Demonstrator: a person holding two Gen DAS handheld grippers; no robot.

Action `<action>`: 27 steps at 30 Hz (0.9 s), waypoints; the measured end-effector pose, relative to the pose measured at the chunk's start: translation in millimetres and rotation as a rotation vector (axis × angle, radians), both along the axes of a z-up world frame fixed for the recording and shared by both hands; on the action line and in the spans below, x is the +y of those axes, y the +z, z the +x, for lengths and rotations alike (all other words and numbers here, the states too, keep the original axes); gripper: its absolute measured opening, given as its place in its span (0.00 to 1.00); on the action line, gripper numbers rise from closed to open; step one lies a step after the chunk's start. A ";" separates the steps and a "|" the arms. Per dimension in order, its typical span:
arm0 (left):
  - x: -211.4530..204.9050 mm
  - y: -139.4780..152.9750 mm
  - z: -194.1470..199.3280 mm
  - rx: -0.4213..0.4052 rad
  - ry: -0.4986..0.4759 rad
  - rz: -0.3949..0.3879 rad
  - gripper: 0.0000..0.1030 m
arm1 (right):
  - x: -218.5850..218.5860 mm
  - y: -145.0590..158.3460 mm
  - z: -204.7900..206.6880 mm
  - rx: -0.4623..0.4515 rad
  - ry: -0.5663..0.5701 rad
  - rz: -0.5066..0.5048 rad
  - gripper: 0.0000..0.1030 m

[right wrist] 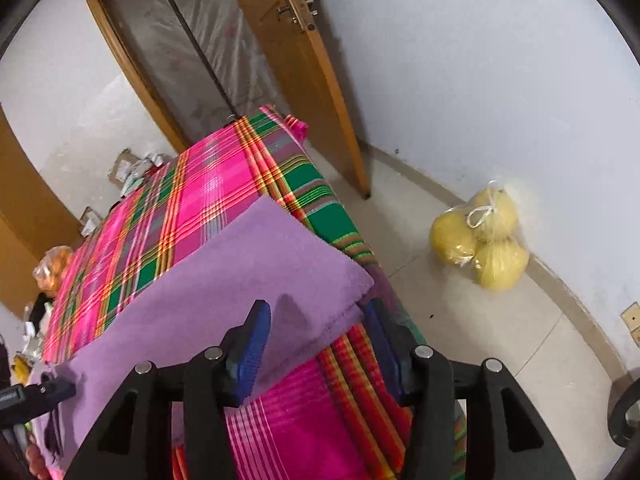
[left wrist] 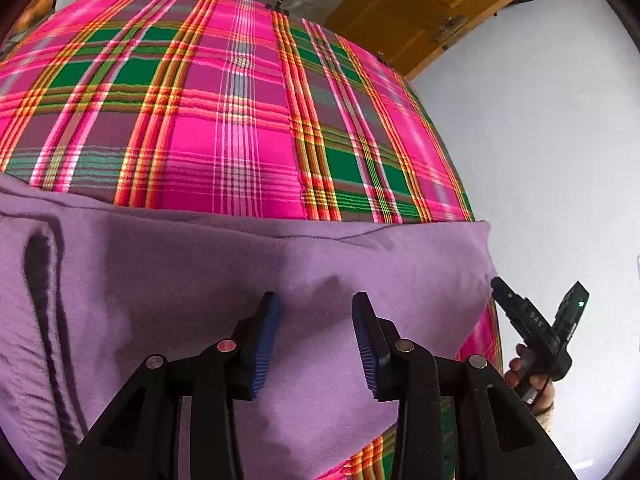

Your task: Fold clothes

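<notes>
1. Sitting on the floor against the white wall, a knotted clear plastic bag holds three yellow round fruits.
2. The purple garment lies on the plaid-covered table, its long axis running along the near table edge, with one corner pointing toward the wooden door.
3. My left gripper hovers over the purple cloth with both blue pads spread apart.
4. My right gripper is spread too, straddling the garment's folded corner at the table's edge.
5. A second bag, orange, sits at the far left.
</notes>
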State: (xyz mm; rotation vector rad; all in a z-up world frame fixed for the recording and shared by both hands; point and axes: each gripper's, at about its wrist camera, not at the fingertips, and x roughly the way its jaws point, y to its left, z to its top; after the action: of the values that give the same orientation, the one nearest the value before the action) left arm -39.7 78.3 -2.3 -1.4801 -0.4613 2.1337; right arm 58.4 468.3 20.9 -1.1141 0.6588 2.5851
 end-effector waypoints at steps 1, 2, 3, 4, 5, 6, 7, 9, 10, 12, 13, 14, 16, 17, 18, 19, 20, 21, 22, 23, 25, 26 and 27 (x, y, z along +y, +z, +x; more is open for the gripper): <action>1.0 0.3 0.7 0.001 -0.003 -0.001 0.38 | -1.7 -0.2 -1.1 -0.003 -0.007 0.011 0.50; 1.9 0.4 1.1 0.001 -0.007 -0.001 0.38 | -1.5 -0.3 -1.9 -0.003 -0.016 0.010 0.50; 2.6 0.0 1.3 0.000 -0.011 -0.001 0.38 | -1.3 -0.5 -2.6 -0.004 -0.026 0.009 0.49; 3.2 -0.5 1.3 -0.002 -0.013 0.000 0.38 | -1.1 -1.4 -2.0 -0.001 -0.038 0.004 0.48; 3.6 -1.2 1.3 -0.005 -0.014 0.000 0.38 | -0.3 -1.9 -2.7 -0.005 -0.052 0.004 0.45; 4.1 -1.8 1.3 -0.006 -0.014 0.000 0.38 | 0.5 -2.3 -3.3 -0.009 -0.065 0.005 0.41; 5.0 -2.5 1.3 -0.005 -0.015 0.000 0.38 | 0.3 -2.3 -3.8 -0.014 -0.078 0.012 0.39; 5.7 -2.7 1.7 -0.002 -0.017 -0.001 0.38 | -0.9 -1.7 -5.4 -0.023 -0.095 0.026 0.35; 5.9 -2.5 2.1 -0.002 -0.017 -0.002 0.38 | -2.0 -1.1 -6.6 -0.027 -0.094 0.030 0.33; 6.4 -2.5 2.1 0.000 -0.021 -0.002 0.38 | -2.2 -2.1 -7.6 -0.020 -0.074 -0.003 0.14; 6.5 -2.7 2.2 0.001 -0.022 -0.001 0.38 | -1.9 -2.6 -7.9 -0.014 -0.062 -0.028 0.13; 6.6 -3.2 2.2 0.000 -0.022 0.001 0.38 | -1.0 -2.9 -8.3 -0.002 -0.045 -0.054 0.12; 6.8 -3.9 2.2 -0.002 -0.023 0.006 0.38 | 0.0 -0.4 -6.9 0.031 -0.023 -0.087 0.11; 6.9 -3.9 2.6 -0.002 -0.025 0.005 0.38 | 0.3 1.0 -6.2 0.048 -0.012 -0.101 0.11; 6.7 -3.8 3.1 -0.001 -0.028 0.004 0.38 | -2.0 4.7 -4.6 0.067 0.001 -0.101 0.11; 6.4 -3.9 3.5 -0.001 -0.030 0.005 0.38 | -4.5 8.5 -3.1 0.086 0.014 -0.095 0.11; 6.0 -3.9 3.8 -0.001 -0.032 0.007 0.38 | -8.6 13.8 -2.4 0.106 0.030 -0.089 0.11; 5.4 -4.1 3.8 -0.002 -0.031 0.010 0.38 | -13.0 19.4 -2.3 0.124 0.047 -0.082 0.11; 4.7 -4.3 3.7 -0.003 -0.032 0.013 0.38 | -18.1 25.0 -2.0 0.141 0.066 -0.077 0.11; 4.1 -4.6 3.8 -0.004 -0.032 0.016 0.38 | -23.4 30.6 -1.7 0.158 0.085 -0.071 0.11; 2.5 -5.2 4.0 -0.008 -0.031 0.025 0.38 | -37.5 41.6 -1.1 0.186 0.130 -0.060 0.11; 1.8 -5.3 4.1 -0.010 -0.031 0.028 0.38 | -44.3 46.4 -0.9 0.197 0.151 -0.053 0.11; 0.6 -5.2 4.3 -0.013 -0.031 0.032 0.38 | -53.1 50.9 -0.9 0.204 0.176 -0.040 0.11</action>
State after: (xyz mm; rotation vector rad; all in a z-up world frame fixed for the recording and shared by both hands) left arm -35.4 78.9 -7.5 -1.4749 -0.4721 2.0850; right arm 57.4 415.2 71.8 -0.9680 0.6874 2.8753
